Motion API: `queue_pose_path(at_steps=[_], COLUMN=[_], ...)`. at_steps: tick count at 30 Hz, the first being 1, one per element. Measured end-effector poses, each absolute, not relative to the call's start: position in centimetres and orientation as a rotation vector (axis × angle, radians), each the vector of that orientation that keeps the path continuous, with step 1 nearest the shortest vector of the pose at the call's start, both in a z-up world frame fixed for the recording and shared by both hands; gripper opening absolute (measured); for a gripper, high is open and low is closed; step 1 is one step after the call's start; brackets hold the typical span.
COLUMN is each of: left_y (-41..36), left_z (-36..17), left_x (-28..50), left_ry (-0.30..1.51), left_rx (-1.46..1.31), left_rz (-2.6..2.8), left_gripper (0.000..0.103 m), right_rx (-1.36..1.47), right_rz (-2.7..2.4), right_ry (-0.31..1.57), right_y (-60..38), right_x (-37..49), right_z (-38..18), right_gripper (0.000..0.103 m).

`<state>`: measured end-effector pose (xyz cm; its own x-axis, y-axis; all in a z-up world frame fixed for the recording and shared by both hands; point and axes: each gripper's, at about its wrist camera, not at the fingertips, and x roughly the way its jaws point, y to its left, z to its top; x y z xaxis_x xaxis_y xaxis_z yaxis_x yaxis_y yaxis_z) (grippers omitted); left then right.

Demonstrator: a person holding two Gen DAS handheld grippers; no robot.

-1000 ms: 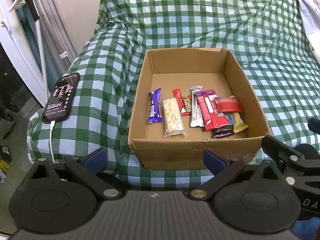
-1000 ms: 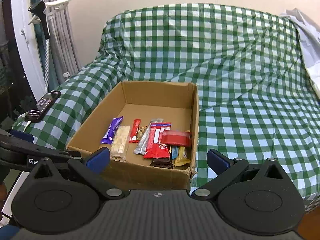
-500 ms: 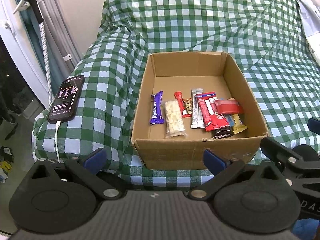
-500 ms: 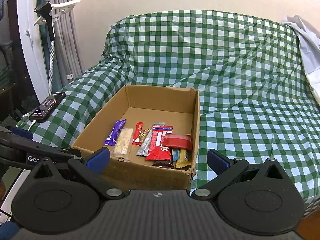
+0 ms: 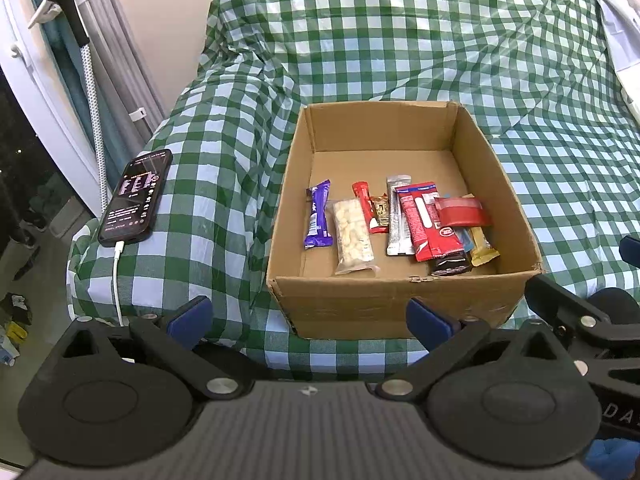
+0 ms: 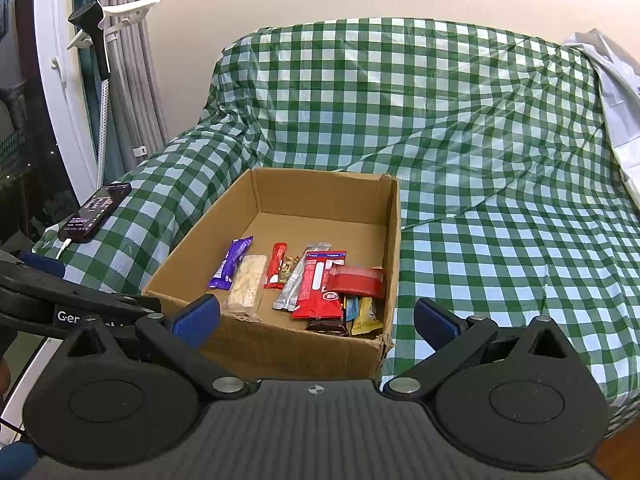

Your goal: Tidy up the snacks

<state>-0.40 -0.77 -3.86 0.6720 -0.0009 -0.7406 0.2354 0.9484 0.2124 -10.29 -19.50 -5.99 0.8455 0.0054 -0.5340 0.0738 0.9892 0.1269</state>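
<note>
An open cardboard box [image 5: 400,292] sits on a bed with a green checked cover [image 5: 400,40]; it also shows in the right wrist view [image 6: 288,344]. Inside lie several snack bars: a purple bar [image 5: 318,216], a pale clear-wrapped bar [image 5: 354,232], a thin red bar [image 5: 366,206], a silver bar [image 5: 396,216], a big red pack [image 5: 426,220] and a red pack [image 5: 460,212] on top. My left gripper [image 5: 308,316] is open and empty, in front of the box. My right gripper [image 6: 316,318] is open and empty, near the box's front wall.
A black phone [image 5: 136,196] on a white cable [image 5: 118,276] lies on the bed's left corner, also in the right wrist view [image 6: 96,212]. Grey curtains [image 6: 140,80] and a white frame stand left. A pale sheet [image 6: 616,92] lies at the far right.
Both grippers have drawn back and up from the box, which now looks smaller and farther. Both stay open. The snacks have not moved.
</note>
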Motion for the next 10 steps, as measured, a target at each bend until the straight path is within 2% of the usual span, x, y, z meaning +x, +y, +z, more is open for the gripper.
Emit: queue_pose_path(at_steps=[10], left_y=[-0.80], left_z=[-4.05], left_x=[-0.43], left_ry=[0.823], left_rx=[0.319], left_rz=[-0.119], left_gripper=[0.103], right_rx=[0.142], right_rz=[-0.028], right_ry=[0.562], right_y=[-19.43], right_x=[-10.48], right_z=[-6.26], right_gripper=[0.102])
